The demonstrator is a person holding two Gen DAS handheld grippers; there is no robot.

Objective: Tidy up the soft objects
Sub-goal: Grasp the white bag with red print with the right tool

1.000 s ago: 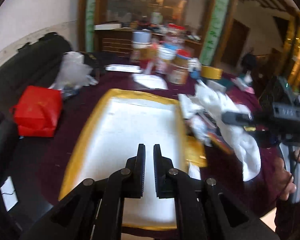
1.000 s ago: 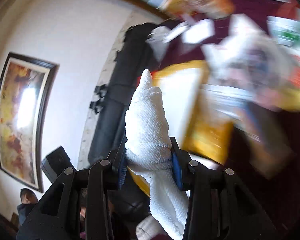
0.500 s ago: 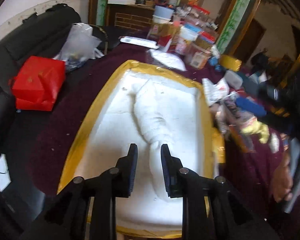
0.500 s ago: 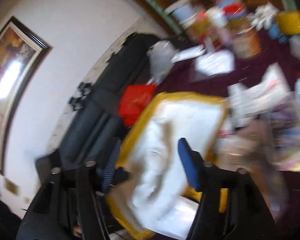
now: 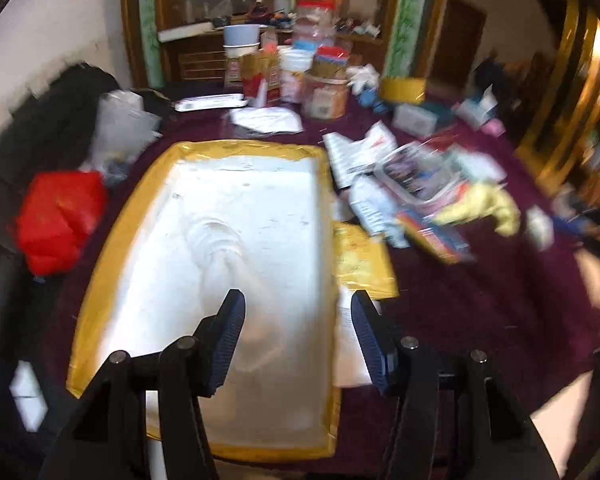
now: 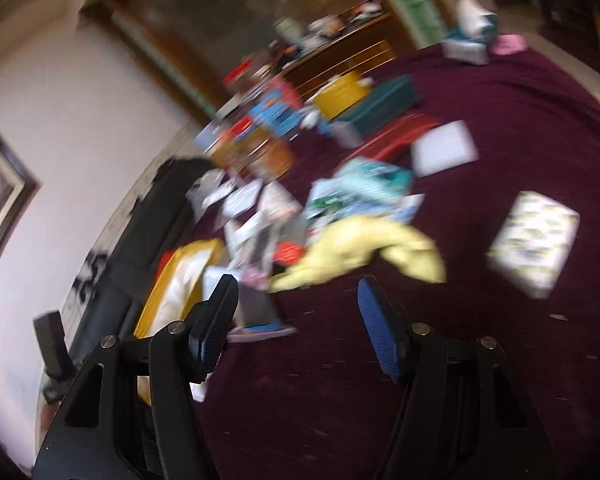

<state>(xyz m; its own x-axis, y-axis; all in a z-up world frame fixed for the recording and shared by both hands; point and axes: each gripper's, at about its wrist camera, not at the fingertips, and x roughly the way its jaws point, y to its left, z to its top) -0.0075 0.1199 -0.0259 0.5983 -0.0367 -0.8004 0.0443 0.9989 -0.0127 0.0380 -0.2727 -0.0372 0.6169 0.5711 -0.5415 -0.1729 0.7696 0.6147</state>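
A white towel [image 5: 236, 272] lies stretched out in the white tray with the yellow rim [image 5: 112, 240]. My left gripper [image 5: 296, 336] hangs over the tray's near right part. Its jaws are opening, and the towel's near end shows below them, not pinched. A yellow cloth [image 5: 484, 204] lies crumpled among papers to the right of the tray. In the right wrist view my right gripper [image 6: 296, 320] stands open and empty over the maroon tablecloth [image 6: 480, 360]. The yellow cloth [image 6: 364, 252] lies just beyond its fingertips.
A red bag [image 5: 60, 220] and a black sofa [image 5: 28, 140] lie left of the tray. Jars, boxes and papers [image 5: 300, 76] crowd the table's far side. A patterned white box [image 6: 536, 240] sits to the right of the yellow cloth.
The right gripper let the white towel go into the tray and swung right to face the yellow cloth. The left gripper's jaws went from shut to spread wide.
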